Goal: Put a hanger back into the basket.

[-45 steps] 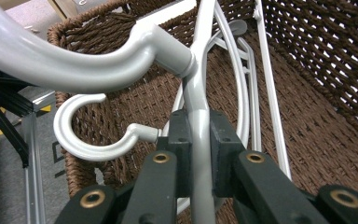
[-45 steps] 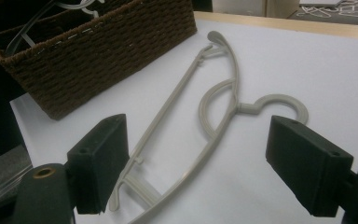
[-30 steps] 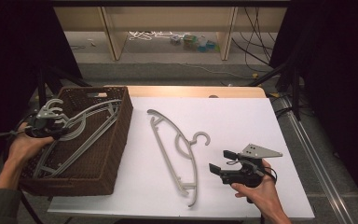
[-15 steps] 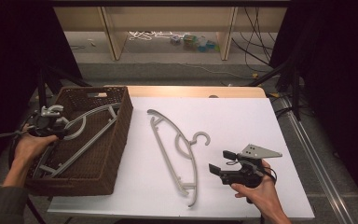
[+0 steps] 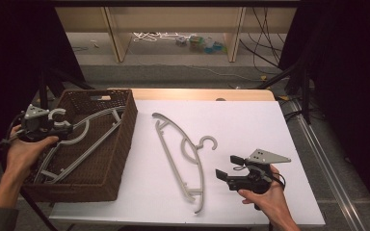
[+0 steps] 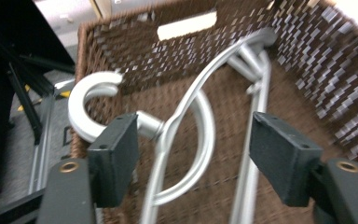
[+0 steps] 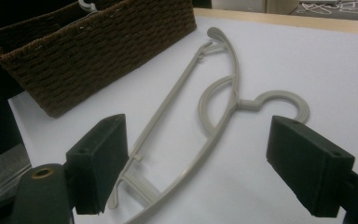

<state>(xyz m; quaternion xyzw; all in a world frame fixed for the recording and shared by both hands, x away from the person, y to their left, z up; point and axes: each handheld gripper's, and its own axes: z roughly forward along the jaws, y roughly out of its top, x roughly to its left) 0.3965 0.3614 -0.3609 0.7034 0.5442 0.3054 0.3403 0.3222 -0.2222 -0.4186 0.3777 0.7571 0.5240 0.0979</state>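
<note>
Left gripper (image 5: 60, 126) letting go of the hanger in basket (image 5: 84, 139).
Its jaws have just been opening, spread clear, so the hanger lies in the wicker basket (image 5: 120, 144); right gripper (image 5: 229, 167) waits spread beside the table hanger (image 5: 185, 159).

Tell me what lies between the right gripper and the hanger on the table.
Nothing: in the high view only bare white table separates the open right gripper from the hanger; the right gripper view shows the same.

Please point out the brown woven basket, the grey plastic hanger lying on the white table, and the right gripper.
Brown woven basket (image 5: 123, 139): high view, right wall.
Grey plastic hanger (image 5: 198, 169): high view, curved arm.
Right gripper (image 5: 227, 167): high view, between its fingertips.
</note>
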